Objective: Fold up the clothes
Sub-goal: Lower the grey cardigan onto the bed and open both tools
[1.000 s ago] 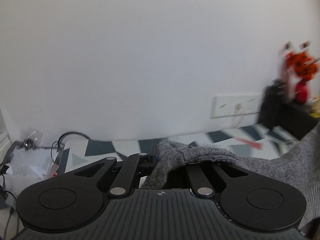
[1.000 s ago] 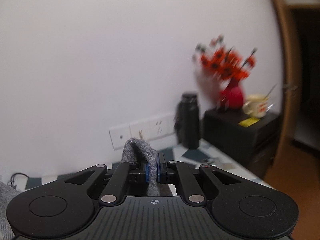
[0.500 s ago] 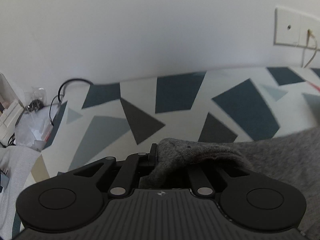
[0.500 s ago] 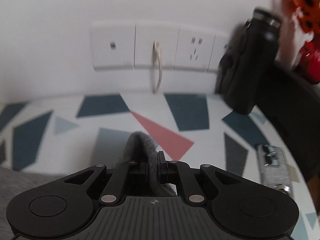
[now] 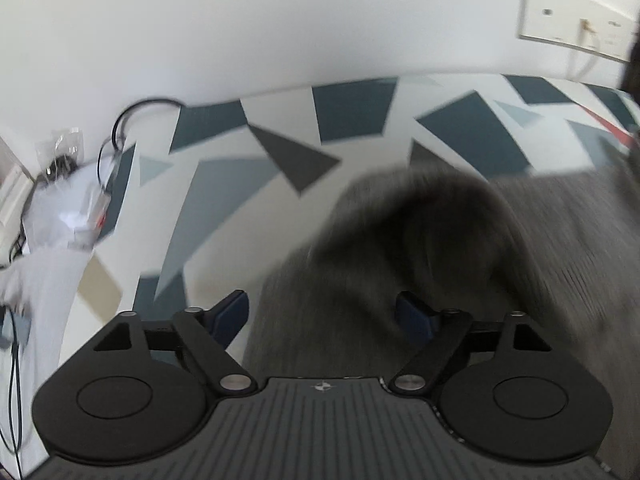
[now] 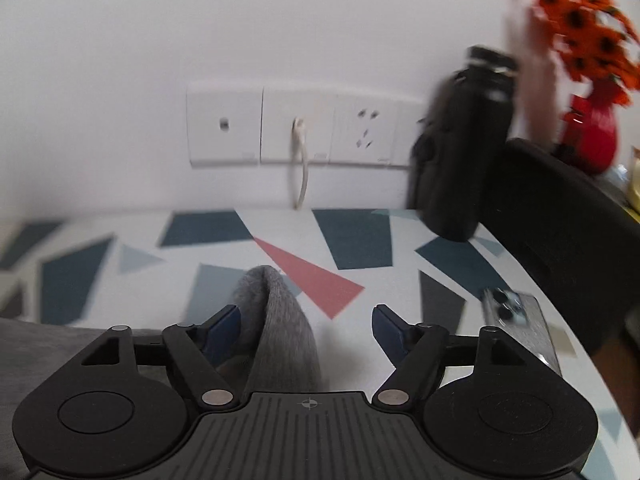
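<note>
A grey knitted garment (image 5: 420,248) lies blurred on the patterned table (image 5: 248,200), spreading to the right edge of the left wrist view. My left gripper (image 5: 322,316) hangs over it with its jaws opening wide; the cloth lies loose between the blue pads (image 5: 232,314), not pinched. In the right wrist view a raised fold of the same grey garment (image 6: 276,320) stands between the jaws of my right gripper (image 6: 306,326), which are opening too. The fold leans against the left pad, clear of the right one.
Wall sockets (image 6: 296,130) with a white cable sit at the back. A black bottle (image 6: 460,152), a black box (image 6: 560,216) and a red vase of orange flowers (image 6: 592,136) stand at right, with a phone (image 6: 516,320) near the table's edge. Plastic bags and wires (image 5: 68,200) lie at left.
Both grippers came down toward the table and went from shut on the grey garment to wide apart. The cloth has dropped out of the left jaws onto the table.
</note>
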`<state>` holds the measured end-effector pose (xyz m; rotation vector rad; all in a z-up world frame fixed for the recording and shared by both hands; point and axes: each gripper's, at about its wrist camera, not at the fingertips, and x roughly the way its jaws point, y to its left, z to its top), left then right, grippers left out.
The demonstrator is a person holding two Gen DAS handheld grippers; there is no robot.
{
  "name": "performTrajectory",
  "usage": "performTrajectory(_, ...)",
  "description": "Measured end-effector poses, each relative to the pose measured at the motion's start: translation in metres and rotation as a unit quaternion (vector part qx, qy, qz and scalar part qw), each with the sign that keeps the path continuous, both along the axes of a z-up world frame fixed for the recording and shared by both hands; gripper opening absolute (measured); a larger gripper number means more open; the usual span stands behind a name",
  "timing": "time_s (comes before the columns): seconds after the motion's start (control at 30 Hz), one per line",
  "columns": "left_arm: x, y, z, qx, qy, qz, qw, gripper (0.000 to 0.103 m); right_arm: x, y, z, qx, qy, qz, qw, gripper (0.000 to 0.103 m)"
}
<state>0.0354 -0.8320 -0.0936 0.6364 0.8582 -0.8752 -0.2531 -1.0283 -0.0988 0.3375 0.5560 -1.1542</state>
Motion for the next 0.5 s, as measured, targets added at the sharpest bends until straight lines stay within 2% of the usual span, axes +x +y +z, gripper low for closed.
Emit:
performTrajectory(0.1, -0.018, 0.035, -0.002, -0.003, 0.028, -0.015, 0.9995, 0.087, -0.031, 0.04, 0.015, 0.025, -0.041, 0.01, 0.999, 0.069)
performTrajectory(0.17, -0.034, 0.056, -0.004, -0.018, 0.033, -0.026, 0.999, 0.087, -0.043, 0.073, 0.013, 0.052, -0.047, 0.029, 0.997, 0.064)
performTrajectory(0.23, -0.053, 0.072, -0.007, -0.036, 0.029, -0.054, 0.9975, 0.087, -0.039, 0.108, 0.005, 0.085, -0.036, 0.071, 0.993, 0.058)
performTrajectory(0.33, -0.07, 0.077, -0.02, -0.017, 0.015, -0.071, 0.9972, 0.087, -0.021, 0.155, -0.009, 0.09, -0.001, 0.121, 0.988, 0.057)
performTrajectory(0.43, -0.076, 0.08, -0.034, -0.01, 0.011, -0.073, 0.9972, 0.088, -0.015, 0.169, -0.021, 0.091, 0.026, 0.099, 0.991, 0.06)
performTrajectory(0.5, -0.074, 0.085, -0.037, -0.023, 0.018, -0.067, 0.9973, 0.088, -0.02, 0.162, -0.03, 0.113, 0.039, 0.07, 0.99, 0.061)
